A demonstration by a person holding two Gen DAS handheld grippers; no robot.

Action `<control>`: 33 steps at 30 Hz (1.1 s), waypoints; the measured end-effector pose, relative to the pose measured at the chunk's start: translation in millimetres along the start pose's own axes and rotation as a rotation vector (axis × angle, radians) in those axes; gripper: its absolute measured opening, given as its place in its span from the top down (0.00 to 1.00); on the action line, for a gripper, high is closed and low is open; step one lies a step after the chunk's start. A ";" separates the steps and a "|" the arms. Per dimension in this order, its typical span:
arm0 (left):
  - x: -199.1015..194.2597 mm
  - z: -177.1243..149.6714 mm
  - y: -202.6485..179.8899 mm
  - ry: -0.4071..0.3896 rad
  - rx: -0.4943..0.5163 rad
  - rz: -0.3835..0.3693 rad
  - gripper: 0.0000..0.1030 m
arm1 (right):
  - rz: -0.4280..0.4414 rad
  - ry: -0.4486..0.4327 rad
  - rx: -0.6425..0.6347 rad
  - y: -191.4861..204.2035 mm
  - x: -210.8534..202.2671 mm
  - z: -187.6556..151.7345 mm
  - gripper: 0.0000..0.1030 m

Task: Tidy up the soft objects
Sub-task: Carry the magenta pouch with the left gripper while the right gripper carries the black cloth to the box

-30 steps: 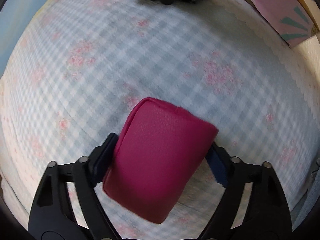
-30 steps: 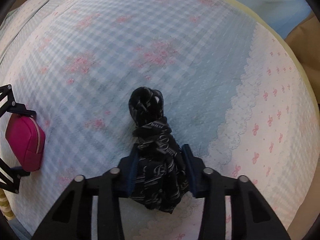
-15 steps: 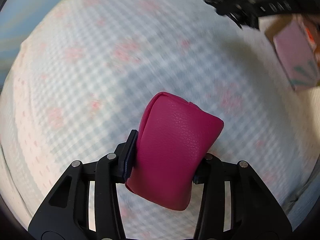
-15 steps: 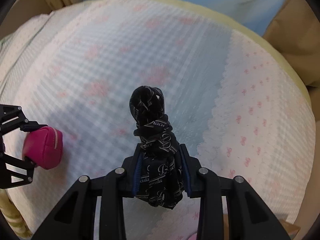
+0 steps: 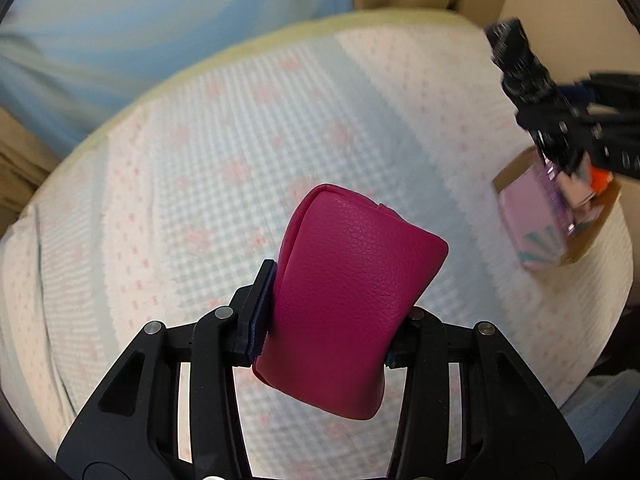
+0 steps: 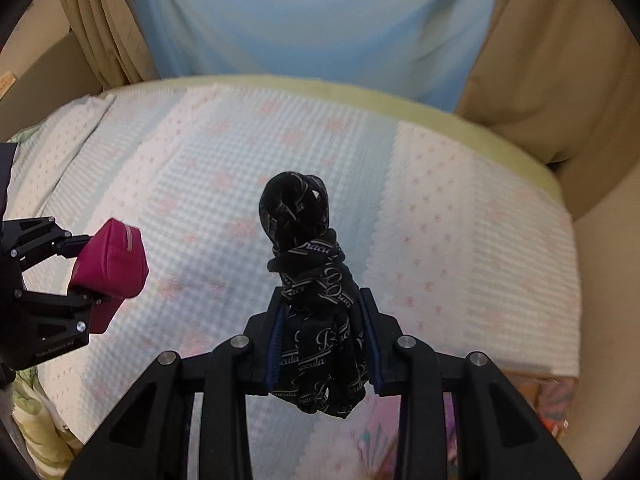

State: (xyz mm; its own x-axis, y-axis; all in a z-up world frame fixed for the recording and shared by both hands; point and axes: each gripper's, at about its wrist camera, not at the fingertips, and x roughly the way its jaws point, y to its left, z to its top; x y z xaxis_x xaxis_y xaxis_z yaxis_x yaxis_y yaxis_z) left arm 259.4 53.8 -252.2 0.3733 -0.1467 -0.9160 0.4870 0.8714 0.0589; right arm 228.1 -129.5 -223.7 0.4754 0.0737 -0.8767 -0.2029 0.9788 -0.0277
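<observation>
My left gripper [image 5: 328, 320] is shut on a magenta leather pouch [image 5: 348, 300] and holds it above the bed. The pouch [image 6: 110, 268] and the left gripper [image 6: 90, 272] also show at the left of the right wrist view. My right gripper [image 6: 322, 332] is shut on a knotted black cloth with white lettering [image 6: 316, 300], held above the bed. That cloth [image 5: 520, 68] and the right gripper [image 5: 560, 120] appear at the upper right of the left wrist view.
A bed with a blue-and-white checked cover with pink flowers [image 5: 240, 160] lies below both grippers. A cardboard box with a lilac card inside [image 5: 556, 216] stands on the bed's right side. Blue and tan curtains [image 6: 312, 20] hang behind the bed.
Both grippers have risen away from the bed with their objects; the left jaws closed tighter on the pouch. The views now take in the bed's far edge and the curtains.
</observation>
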 end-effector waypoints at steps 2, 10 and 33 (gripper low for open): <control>-26.3 -0.8 -7.0 -0.029 -0.027 0.007 0.62 | 0.005 -0.022 0.018 1.6 -25.9 -8.0 0.70; -113.3 -16.4 -47.3 -0.141 -0.166 -0.008 0.62 | 0.025 -0.108 0.078 1.2 -111.6 -46.2 0.70; -142.4 17.9 -284.0 -0.194 -0.265 -0.136 0.62 | -0.047 -0.152 0.243 -181.0 -196.5 -163.9 0.70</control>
State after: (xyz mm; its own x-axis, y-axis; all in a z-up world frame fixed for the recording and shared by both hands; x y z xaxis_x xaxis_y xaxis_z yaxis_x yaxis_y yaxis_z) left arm 82.0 -181.2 -131.4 0.4740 -0.3339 -0.8148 0.3305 0.9251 -0.1868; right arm 31.1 -352.5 -125.2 0.6057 0.0373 -0.7948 0.0247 0.9975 0.0657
